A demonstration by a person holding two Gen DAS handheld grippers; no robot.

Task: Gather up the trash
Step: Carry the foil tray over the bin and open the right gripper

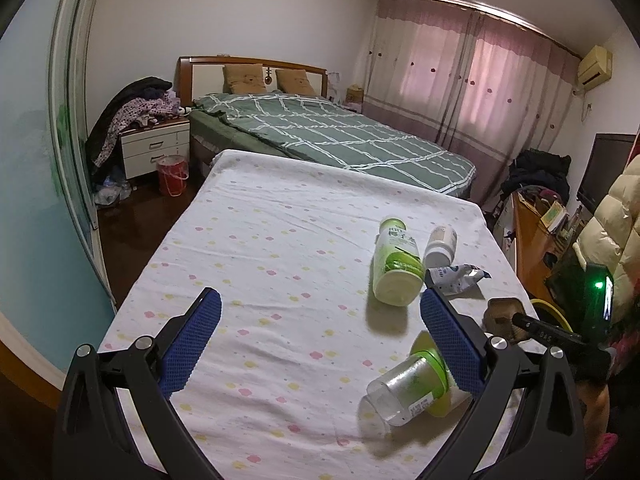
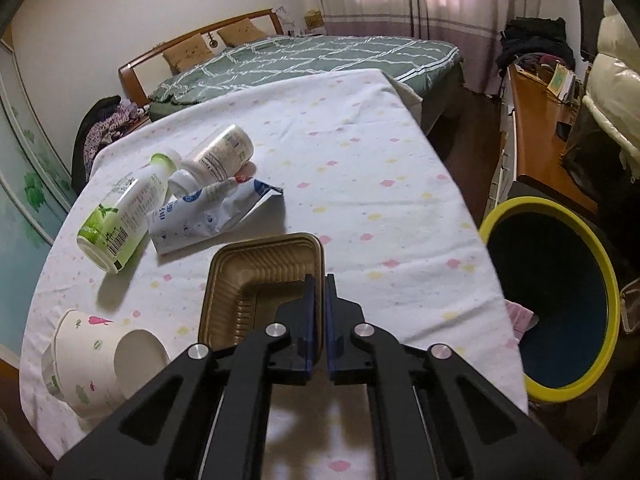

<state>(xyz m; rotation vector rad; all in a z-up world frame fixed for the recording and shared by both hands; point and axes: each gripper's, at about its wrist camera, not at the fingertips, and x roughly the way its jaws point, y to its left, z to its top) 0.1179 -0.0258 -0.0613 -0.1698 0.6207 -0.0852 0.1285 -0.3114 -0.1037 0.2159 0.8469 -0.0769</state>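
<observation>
Two sets of tongs are in my views. My right tongs are pinched narrow on the rim of one brown plastic tray, held up above the desk. My left tongs stand wide apart with nothing between them, hovering over the flowered cloth.

I count two bottles lying on their sides together toward the far part of the desk: one green-and-white drink bottle and one smaller white bottle, its cap end touching the first. One crumpled blue-and-white wrapper lies just beside both. Nearer me, one paper cup lies tipped on its side at the desk's left edge; from the left wrist I see it as a clear cup with a green band, partly behind my right-hand finger.

One bin with a yellow rim stands off the desk's right edge, near the tray but apart from it.
</observation>
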